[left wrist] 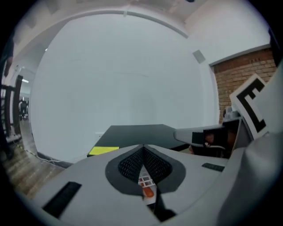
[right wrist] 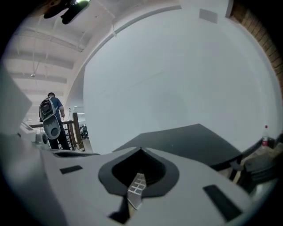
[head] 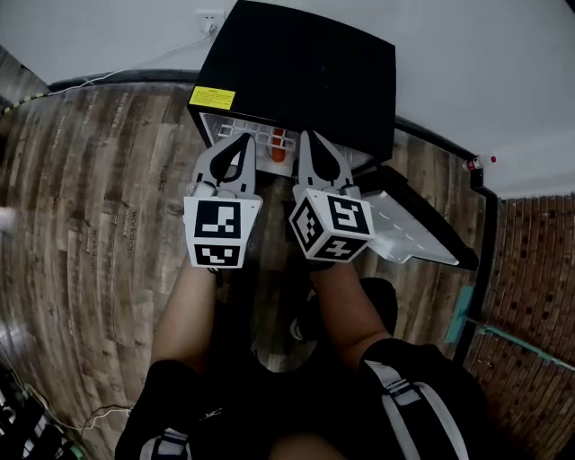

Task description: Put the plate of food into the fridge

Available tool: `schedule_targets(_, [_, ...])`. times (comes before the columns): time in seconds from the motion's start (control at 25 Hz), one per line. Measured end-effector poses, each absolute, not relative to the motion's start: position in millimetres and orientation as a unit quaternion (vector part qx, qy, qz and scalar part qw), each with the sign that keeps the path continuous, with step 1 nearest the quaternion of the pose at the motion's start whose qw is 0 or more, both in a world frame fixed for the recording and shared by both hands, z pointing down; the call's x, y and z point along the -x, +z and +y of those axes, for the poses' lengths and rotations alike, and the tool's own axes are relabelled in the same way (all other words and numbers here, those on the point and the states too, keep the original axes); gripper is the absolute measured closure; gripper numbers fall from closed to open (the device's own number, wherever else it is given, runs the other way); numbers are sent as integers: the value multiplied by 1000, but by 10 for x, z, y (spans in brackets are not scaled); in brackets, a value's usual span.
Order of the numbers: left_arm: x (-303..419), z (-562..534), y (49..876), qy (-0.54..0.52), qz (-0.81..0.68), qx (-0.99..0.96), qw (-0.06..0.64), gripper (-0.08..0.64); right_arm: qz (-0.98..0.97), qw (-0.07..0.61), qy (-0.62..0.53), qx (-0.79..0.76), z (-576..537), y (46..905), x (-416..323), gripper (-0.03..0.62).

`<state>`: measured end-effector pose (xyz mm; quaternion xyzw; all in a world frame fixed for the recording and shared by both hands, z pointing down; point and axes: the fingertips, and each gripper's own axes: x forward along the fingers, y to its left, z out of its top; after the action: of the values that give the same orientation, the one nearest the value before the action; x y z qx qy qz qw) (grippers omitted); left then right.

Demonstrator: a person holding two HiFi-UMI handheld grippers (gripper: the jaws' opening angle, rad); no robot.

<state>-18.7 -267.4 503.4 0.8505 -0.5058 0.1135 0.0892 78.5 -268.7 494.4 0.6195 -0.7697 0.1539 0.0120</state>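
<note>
A black mini fridge (head: 296, 72) stands against the wall with its door (head: 409, 232) swung open to the right. On its white wire shelf (head: 260, 135) lies an orange-red thing (head: 278, 151); I cannot make out a plate. My left gripper (head: 243, 142) and right gripper (head: 306, 137) are side by side just in front of the opening, both shut and empty. In the left gripper view the closed tips of the left gripper (left wrist: 143, 146) point over the fridge top (left wrist: 137, 134). The right gripper (right wrist: 141, 150) also points over the fridge top (right wrist: 190, 141).
A yellow label (head: 212, 97) sits on the fridge's front corner. A wall socket (head: 211, 18) with a cable is behind the fridge. A small red-capped bottle (head: 481, 163) stands at the right by the brick floor. A person (right wrist: 51, 117) stands far off.
</note>
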Motion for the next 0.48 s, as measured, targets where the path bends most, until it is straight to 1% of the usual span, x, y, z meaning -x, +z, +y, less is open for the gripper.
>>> schedule_targets(0.04, [174, -2645, 4868, 122, -502, -851, 89, 566, -770, 14, 159, -618, -2676, 4760, -776, 578])
schedule_targets(0.2, [206, -2603, 4073, 115, -495, -851, 132, 566, -768, 29, 173, -615, -2626, 3977, -742, 578])
schedule_targets(0.36, [242, -2643, 3024, 103, -502, -847, 138, 566, -762, 27, 168, -625, -2582, 2947, -857, 578])
schedule_targets(0.48, [127, -2639, 2158, 94, -497, -852, 138, 566, -755, 18, 157, -636, -2559, 2074, -1033, 578])
